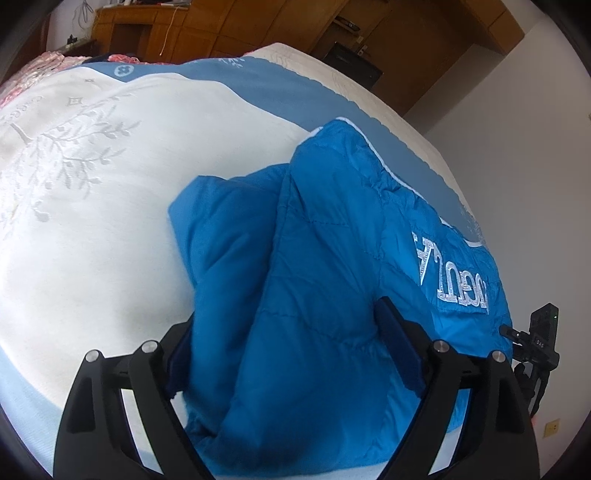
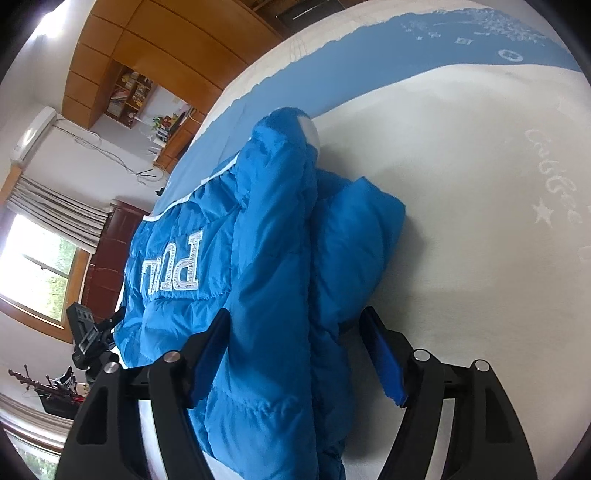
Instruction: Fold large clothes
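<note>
A bright blue padded jacket (image 1: pixel 325 236) with white embroidered letters lies on the bed, with folds of it heaped on the lettered panel. My left gripper (image 1: pixel 291 336) is open, its jaws wide on either side of a thick fold of the jacket. The jacket also shows in the right wrist view (image 2: pixel 266 229). My right gripper (image 2: pixel 299 332) is open too, its jaws astride another raised fold. The left jaw of each gripper touches the fabric. The right jaw of the right gripper stands clear of it. The other gripper shows at the frame edge in the left wrist view (image 1: pixel 535 343) and in the right wrist view (image 2: pixel 88 336).
The bed has a white and light blue cover (image 1: pixel 110 206) with embroidered branches; it also shows in the right wrist view (image 2: pixel 480 221). Wooden cabinets (image 1: pixel 221 29) stand behind the bed. A window with curtains (image 2: pixel 40 258) and shelves (image 2: pixel 129 96) are at the left.
</note>
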Demonstrator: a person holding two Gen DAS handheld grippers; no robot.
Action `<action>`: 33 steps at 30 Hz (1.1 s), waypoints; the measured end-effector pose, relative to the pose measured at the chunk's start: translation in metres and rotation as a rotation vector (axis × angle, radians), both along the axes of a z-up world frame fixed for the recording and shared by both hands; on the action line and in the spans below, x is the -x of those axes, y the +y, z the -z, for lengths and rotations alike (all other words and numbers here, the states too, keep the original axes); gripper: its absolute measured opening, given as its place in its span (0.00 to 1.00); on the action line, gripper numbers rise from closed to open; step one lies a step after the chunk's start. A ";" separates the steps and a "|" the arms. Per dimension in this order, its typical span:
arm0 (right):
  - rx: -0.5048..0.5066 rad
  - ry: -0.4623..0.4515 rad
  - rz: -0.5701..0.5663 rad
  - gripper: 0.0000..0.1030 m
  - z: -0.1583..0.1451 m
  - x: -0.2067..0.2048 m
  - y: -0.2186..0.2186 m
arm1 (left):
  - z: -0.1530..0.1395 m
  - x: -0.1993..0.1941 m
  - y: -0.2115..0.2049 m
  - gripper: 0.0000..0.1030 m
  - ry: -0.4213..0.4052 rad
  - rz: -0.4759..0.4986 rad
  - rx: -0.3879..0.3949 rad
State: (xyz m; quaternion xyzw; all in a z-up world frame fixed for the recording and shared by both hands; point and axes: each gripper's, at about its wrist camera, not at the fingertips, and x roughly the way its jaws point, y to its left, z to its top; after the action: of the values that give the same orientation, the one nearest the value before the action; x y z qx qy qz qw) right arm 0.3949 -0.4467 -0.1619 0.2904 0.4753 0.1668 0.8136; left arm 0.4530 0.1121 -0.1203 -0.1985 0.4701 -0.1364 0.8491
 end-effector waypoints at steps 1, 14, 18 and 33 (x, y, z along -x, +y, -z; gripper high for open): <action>0.001 0.000 -0.003 0.71 0.001 -0.002 0.001 | 0.001 -0.002 -0.004 0.85 0.002 0.002 -0.007; -0.002 -0.060 -0.051 0.22 -0.009 -0.006 0.021 | -0.018 0.008 -0.022 0.41 -0.045 -0.028 -0.113; -0.009 -0.100 -0.059 0.19 -0.025 0.003 0.023 | -0.031 0.019 -0.022 0.31 -0.080 -0.049 -0.115; 0.038 -0.228 -0.096 0.18 -0.102 0.109 0.016 | -0.103 0.121 -0.054 0.23 -0.230 0.056 -0.075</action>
State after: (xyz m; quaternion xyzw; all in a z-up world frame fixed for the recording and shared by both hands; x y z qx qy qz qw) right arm 0.2861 -0.4307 -0.0603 0.2308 0.3962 0.2285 0.8588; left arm 0.3323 0.0579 -0.0170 -0.1365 0.3798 -0.1645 0.9000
